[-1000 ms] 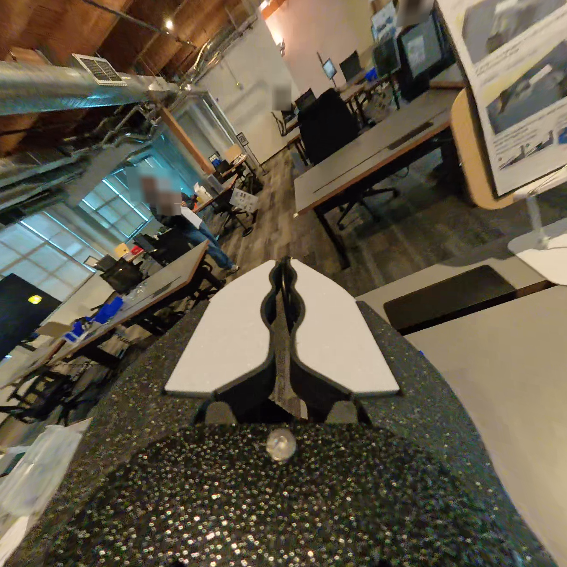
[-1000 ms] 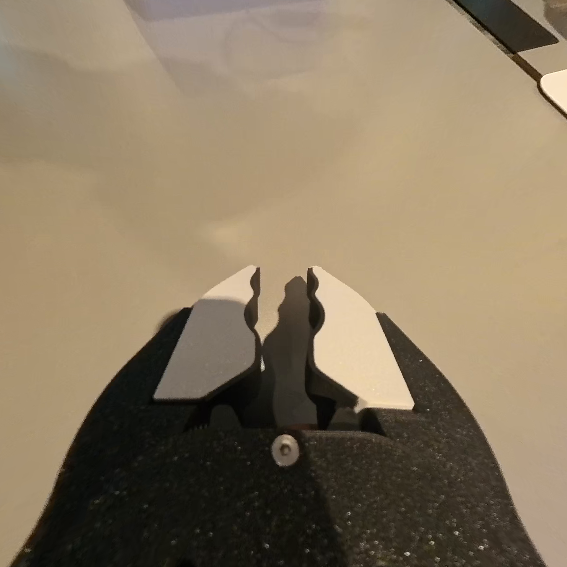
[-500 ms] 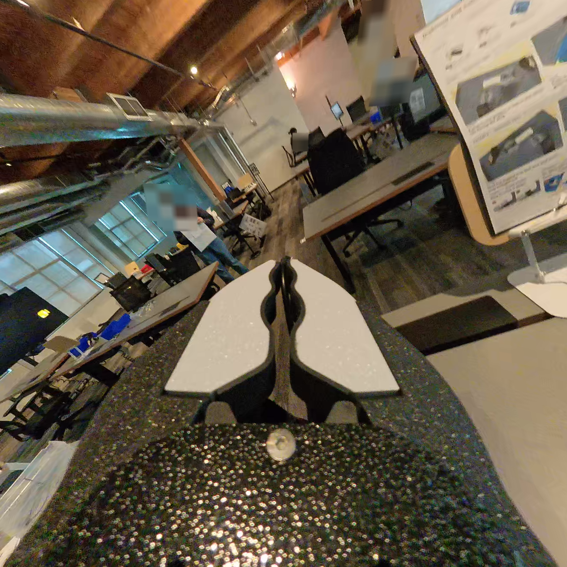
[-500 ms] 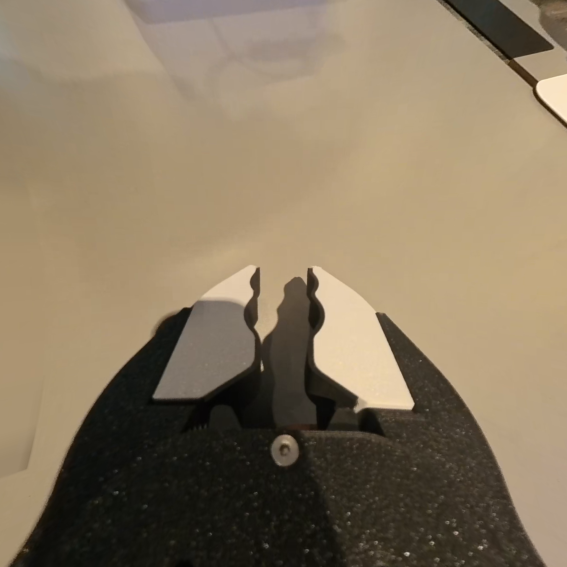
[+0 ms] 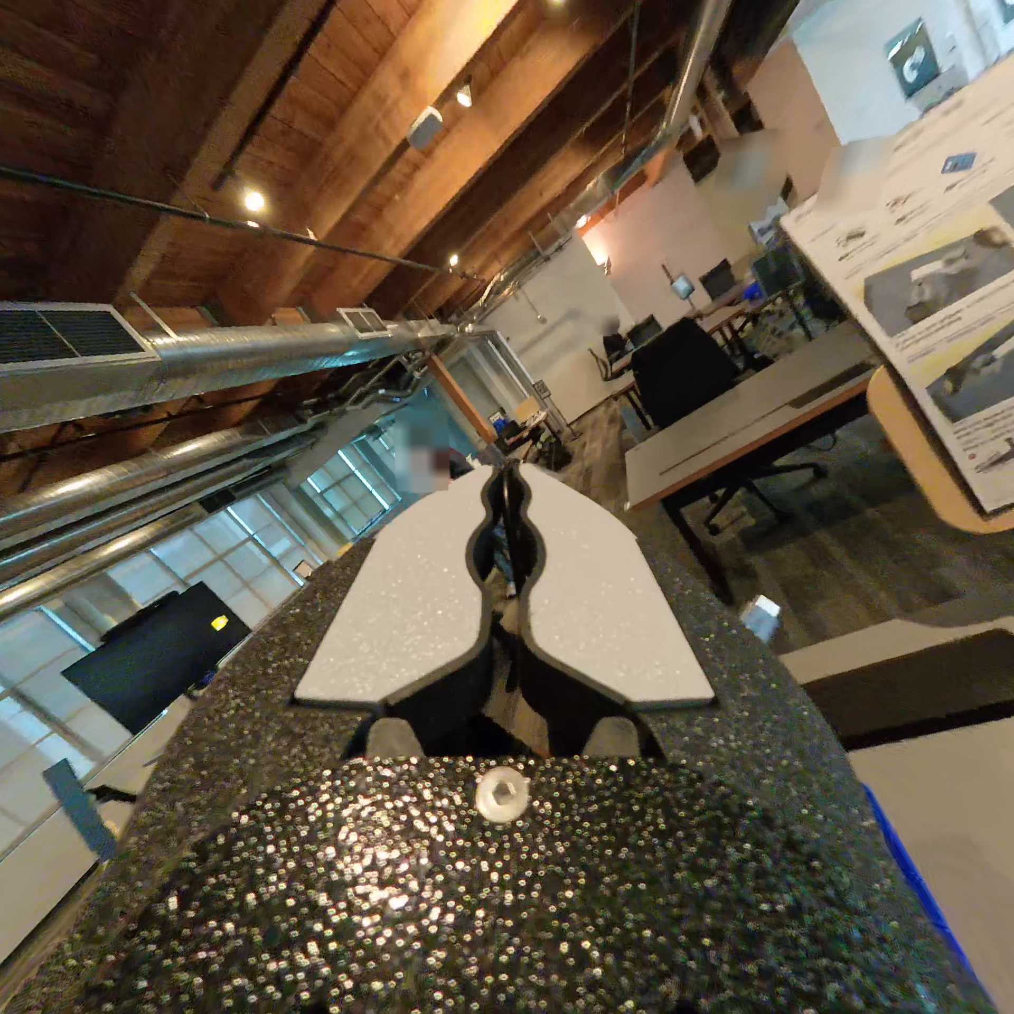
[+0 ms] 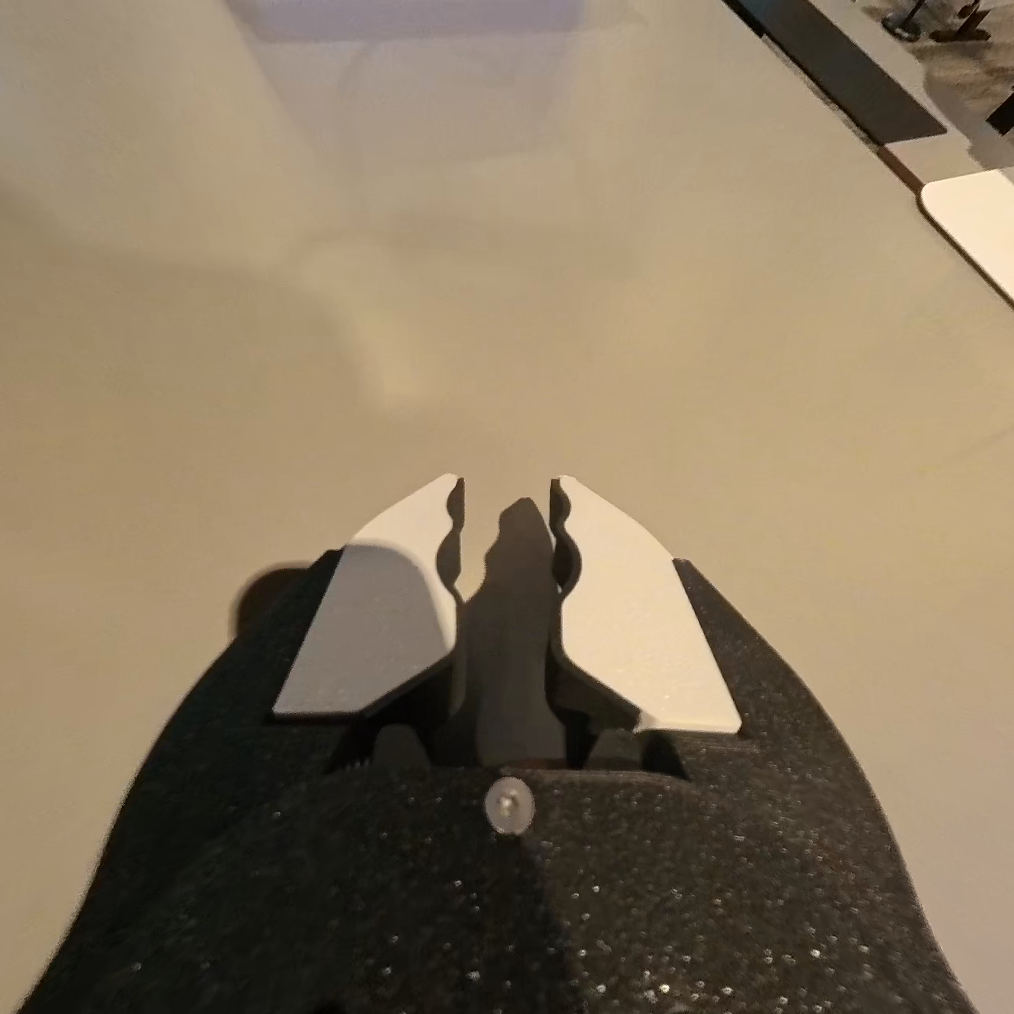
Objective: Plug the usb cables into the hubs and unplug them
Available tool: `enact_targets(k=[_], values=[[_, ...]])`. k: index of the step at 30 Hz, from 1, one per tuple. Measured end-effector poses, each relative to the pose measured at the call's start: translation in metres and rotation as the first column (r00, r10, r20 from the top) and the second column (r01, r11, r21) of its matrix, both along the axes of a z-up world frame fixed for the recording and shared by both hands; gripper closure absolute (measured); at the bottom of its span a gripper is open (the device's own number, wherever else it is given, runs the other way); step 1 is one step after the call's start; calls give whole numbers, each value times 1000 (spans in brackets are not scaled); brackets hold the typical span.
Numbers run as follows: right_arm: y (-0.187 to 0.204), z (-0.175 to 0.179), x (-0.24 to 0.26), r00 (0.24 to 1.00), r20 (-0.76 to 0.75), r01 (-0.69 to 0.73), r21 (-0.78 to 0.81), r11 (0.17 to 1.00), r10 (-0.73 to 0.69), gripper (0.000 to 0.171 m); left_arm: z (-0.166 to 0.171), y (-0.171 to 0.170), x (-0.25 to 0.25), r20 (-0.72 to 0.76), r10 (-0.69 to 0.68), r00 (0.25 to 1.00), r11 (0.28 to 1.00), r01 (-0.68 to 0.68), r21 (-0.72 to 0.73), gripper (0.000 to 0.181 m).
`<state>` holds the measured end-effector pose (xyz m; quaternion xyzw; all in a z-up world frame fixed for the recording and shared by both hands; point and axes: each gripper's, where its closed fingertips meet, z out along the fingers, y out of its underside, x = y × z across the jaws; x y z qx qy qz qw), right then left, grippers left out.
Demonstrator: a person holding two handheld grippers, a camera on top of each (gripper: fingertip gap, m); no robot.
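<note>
Left gripper (image 5: 507,472): jaws pressed together, empty, aimed across office. Right gripper (image 6: 506,483): jaws narrowly parted, empty, above bare beige tabletop (image 6: 494,247). USB cables, hubs: out of view. Likely light, limp; best gripped at rigid plug housing.

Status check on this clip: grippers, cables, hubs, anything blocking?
Left gripper shut, empty, aimed up at the room. Right gripper open, empty, over bare table. No cables or hubs in view. Nothing blocking.

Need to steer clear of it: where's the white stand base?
Right wrist view, far right edge: the white stand base sits on the beige table, just beyond the black strip.
</note>
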<state>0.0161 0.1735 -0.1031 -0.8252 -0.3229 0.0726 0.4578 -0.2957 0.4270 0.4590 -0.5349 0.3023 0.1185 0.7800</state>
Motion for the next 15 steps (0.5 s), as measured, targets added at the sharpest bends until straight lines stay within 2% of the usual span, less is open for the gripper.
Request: enact_targets(k=[6,10,15], values=[[-2,0,0,999,37,-5,30,1000,4,142,-88,66,-13,-88,52,995,961,-74,-265,179],[-2,0,0,998,55,-3,41,999,1,141,-123,78,-13,-160,46,986,947,-94,-308,179],[-2,-2,0,998,64,1,33,999,-4,141,-159,89,-14,-317,95,944,932,-196,-305,179]])
